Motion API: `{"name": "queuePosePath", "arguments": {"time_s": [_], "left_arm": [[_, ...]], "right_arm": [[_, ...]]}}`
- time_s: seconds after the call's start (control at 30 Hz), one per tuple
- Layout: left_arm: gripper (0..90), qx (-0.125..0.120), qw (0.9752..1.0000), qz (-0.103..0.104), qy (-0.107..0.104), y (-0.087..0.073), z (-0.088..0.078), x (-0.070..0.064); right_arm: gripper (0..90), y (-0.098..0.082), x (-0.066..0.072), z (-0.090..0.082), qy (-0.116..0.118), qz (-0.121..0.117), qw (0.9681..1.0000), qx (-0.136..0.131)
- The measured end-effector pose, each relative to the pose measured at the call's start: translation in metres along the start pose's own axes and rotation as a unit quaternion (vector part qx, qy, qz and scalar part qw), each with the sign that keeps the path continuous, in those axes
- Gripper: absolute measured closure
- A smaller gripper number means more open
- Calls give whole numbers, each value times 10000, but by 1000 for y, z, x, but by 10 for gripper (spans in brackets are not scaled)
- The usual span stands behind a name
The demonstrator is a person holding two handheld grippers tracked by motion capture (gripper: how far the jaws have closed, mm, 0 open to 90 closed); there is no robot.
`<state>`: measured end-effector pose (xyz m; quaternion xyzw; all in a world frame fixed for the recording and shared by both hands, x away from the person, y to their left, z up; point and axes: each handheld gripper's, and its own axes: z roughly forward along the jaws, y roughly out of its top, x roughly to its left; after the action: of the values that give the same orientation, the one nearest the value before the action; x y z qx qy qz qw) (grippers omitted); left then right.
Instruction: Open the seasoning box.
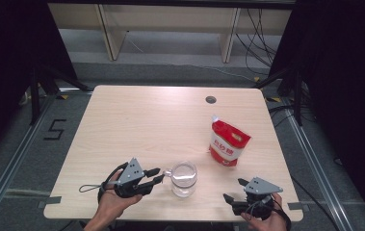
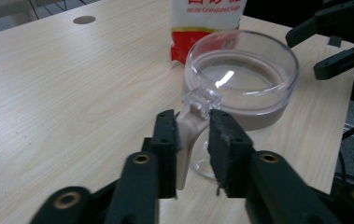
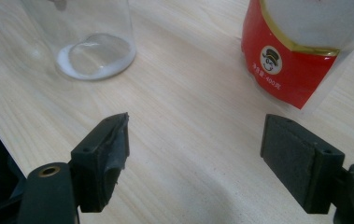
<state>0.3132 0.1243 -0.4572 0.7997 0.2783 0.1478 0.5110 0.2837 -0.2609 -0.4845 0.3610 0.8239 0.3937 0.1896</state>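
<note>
A clear glass cup [image 1: 184, 179] with a side handle [image 2: 191, 128] stands near the table's front edge, a little white residue in its bottom [image 3: 95, 58]. My left gripper [image 1: 157, 175] reaches in from the cup's left, and its two black pads are shut on the handle [image 1: 166, 172]. A red and white pouch of granulated sugar [image 1: 228, 143] stands upright behind and to the right of the cup. My right gripper [image 1: 234, 190] rests at the front right of the table, wide open [image 3: 195, 140] with nothing between its pads, facing the cup and the pouch [image 3: 300, 51].
The light wooden table [image 1: 146, 125] has a round cable hole [image 1: 211, 99] at its far right. Black curtains flank the table, and pale shelving stands behind it. Cables lie on the floor at the back right.
</note>
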Motion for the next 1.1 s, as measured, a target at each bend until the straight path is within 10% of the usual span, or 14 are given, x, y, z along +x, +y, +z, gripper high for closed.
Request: {"name": "queuePosePath", "arguments": {"time_s": [0.23, 0.8, 1.1], "left_arm": [[886, -90, 9999, 65, 18, 5, 3, -5], [893, -227, 9996, -111, 89, 20, 7, 2], [893, -96, 9997, 200, 103, 19, 13, -1]], "right_arm": [[249, 1, 1, 2, 33, -11, 10000, 9], [287, 2, 5, 3, 148, -141, 9998, 30], [283, 2, 5, 4, 148, -167, 9997, 33]]}}
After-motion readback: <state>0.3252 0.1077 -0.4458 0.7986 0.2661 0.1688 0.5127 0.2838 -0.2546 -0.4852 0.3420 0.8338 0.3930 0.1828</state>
